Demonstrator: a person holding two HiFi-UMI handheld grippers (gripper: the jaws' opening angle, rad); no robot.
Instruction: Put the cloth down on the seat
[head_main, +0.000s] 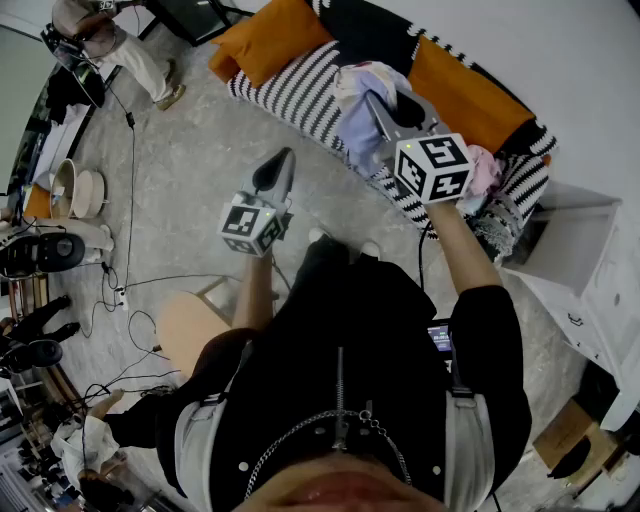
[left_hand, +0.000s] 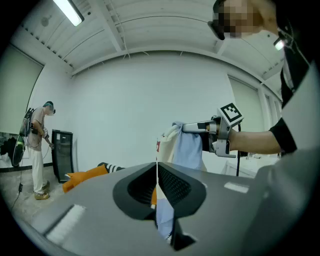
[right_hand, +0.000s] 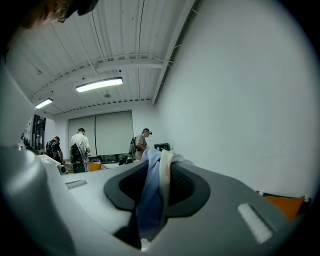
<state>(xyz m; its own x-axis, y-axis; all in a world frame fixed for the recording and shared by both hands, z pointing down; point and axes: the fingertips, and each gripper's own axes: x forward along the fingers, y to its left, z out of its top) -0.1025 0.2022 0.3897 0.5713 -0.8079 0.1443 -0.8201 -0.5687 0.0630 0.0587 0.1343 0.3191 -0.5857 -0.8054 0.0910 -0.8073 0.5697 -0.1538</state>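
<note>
A light blue and white cloth (head_main: 358, 112) hangs bunched from my right gripper (head_main: 386, 106), which is shut on it, over the striped sofa seat (head_main: 290, 88). In the right gripper view the cloth (right_hand: 151, 192) fills the gap between the jaws of the right gripper (right_hand: 160, 170). The left gripper view shows the right gripper (left_hand: 184, 127) held up to the right with the cloth (left_hand: 189, 148) dangling under it. My left gripper (head_main: 277, 166) hovers left of the cloth over the floor, apart from it. The left gripper (left_hand: 156, 172) has its jaws shut with nothing gripped.
Orange cushions (head_main: 275, 35) (head_main: 466, 96) lie on the sofa, with more clothes (head_main: 487, 172) piled at its right end. A white cabinet (head_main: 590, 250) stands to the right, a tan stool (head_main: 188, 325) by my legs. Cables (head_main: 130, 290) cross the floor. People (left_hand: 37, 150) stand farther off.
</note>
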